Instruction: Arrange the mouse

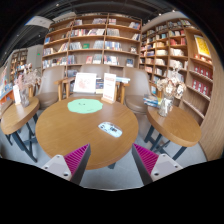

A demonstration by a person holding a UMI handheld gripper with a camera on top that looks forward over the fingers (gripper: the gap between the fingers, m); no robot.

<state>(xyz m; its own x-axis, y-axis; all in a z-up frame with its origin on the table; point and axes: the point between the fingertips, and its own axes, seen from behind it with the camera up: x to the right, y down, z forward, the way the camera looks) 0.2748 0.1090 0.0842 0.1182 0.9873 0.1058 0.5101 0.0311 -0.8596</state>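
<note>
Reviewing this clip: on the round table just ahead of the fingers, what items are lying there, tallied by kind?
Green round mat: 1
Small pale flat item, possibly the mouse: 1 (too small to identify surely)
Total: 2

Both lie on the round wooden table, beyond the gripper, whose fingers stand open with nothing between them.

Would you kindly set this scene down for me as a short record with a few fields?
setting: room lined with bookshelves
main surface: round wooden table, just ahead of the fingers
on table: round green mat at the far side; small white object, possibly the mouse, nearer the fingers
gripper: fingers open, holding nothing, short of the table's near edge
beyond table: wooden chairs
side tables: one to each side, the right one carrying items too small to identify
</note>
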